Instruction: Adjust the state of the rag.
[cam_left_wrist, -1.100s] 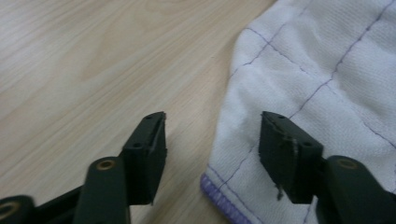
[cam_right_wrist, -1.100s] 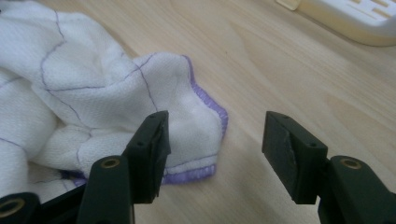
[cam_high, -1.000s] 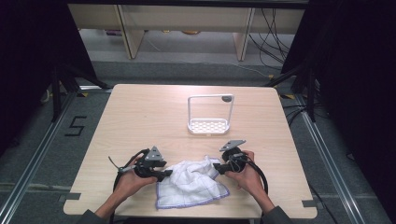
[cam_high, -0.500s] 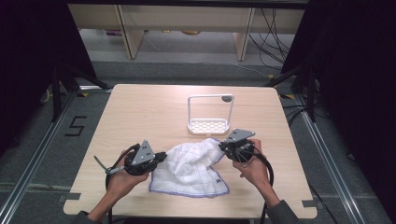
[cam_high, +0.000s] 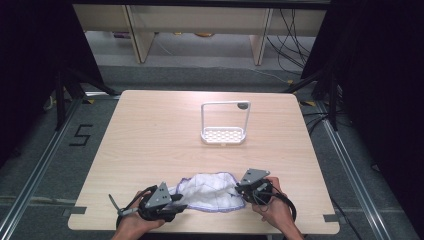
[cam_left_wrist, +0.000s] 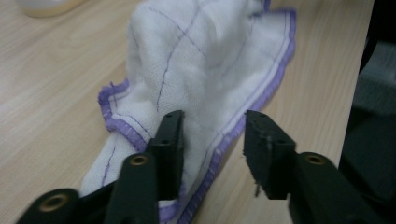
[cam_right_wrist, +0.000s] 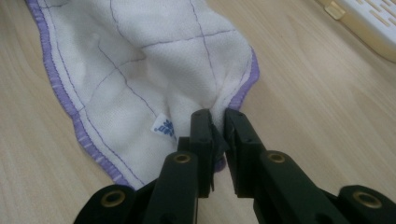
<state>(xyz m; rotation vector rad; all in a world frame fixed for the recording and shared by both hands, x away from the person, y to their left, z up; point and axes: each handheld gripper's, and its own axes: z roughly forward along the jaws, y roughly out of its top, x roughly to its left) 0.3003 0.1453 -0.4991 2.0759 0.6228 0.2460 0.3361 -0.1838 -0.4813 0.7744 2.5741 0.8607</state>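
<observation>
Your left tongs (cam_left_wrist: 212, 135) stand open — one jaw rests on the white cloth (cam_left_wrist: 205, 74), its purple hem running through the gap, nothing pinched. Your right tongs (cam_right_wrist: 217, 126) are nearly closed, nipping a fold at the cloth's edge. The cloth lies bunched on the counter (cam_high: 150, 135) between both hands, near its front edge — white rack (cam_high: 223, 134) well beyond.

light wooden table (cam_high: 150, 135) carries a white rack (cam_high: 223, 134) and a purple-edged white cloth (cam_high: 212, 192)
</observation>
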